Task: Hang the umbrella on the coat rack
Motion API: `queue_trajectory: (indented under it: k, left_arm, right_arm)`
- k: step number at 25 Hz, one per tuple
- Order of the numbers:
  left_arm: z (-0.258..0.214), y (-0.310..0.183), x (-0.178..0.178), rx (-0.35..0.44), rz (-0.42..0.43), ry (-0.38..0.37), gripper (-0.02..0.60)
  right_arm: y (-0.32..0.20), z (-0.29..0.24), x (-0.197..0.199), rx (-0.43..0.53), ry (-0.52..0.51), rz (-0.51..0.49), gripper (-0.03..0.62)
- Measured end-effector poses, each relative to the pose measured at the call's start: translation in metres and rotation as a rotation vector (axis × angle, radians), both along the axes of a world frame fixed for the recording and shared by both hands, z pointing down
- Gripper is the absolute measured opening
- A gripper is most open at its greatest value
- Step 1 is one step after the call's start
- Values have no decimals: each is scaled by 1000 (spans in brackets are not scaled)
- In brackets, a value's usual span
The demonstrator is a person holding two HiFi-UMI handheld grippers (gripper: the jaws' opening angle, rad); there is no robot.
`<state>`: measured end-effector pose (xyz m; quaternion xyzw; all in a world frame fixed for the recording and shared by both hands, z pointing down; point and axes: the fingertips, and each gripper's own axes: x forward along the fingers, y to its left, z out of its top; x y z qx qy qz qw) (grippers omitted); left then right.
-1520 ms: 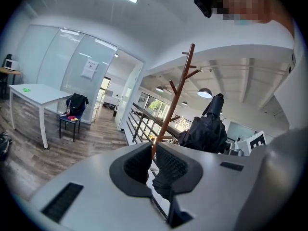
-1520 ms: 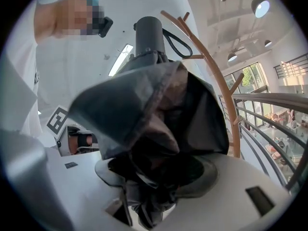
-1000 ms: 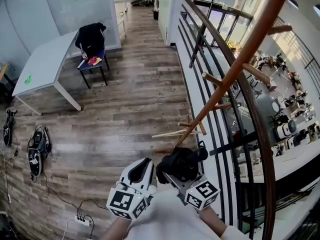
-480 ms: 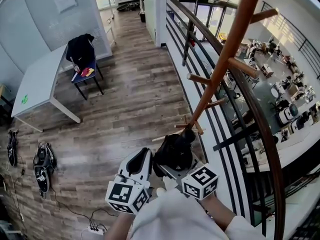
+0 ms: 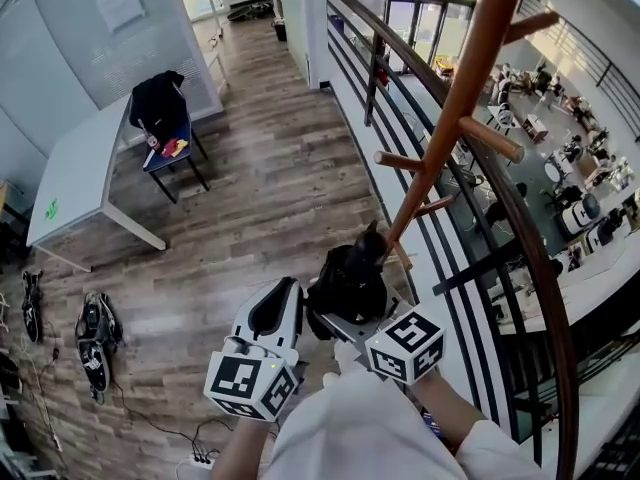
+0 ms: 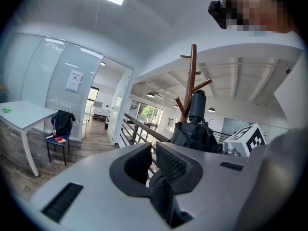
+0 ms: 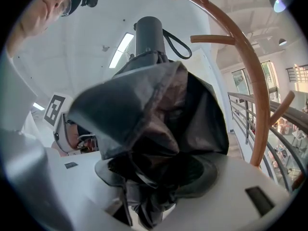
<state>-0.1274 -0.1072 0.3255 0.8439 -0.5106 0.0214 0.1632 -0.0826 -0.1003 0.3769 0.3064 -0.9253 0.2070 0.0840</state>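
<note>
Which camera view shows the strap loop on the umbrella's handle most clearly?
The right gripper view: there the strap loop curves out plainly from the handle. The head view shows the umbrella only as a dark bundle. The left gripper view shows the handle, but no loop can be made out.

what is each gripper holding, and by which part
The right gripper holds the folded black umbrella, jaws clamped on its bunched fabric; the left gripper holds nothing.

Two grippers, the left gripper and the right gripper, are showing at six o'clock, with one umbrella, one coat rack at one o'clock, one table and one chair at ten o'clock.
</note>
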Motion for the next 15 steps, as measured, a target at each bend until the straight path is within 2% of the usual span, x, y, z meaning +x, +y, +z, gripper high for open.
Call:
queue_trajectory:
  k: [15]
  left_arm:
    - [-22, -32, -6, 28, -7, -7, 41]
  right_arm:
    - [-42, -29, -5, 29, 40, -35, 279]
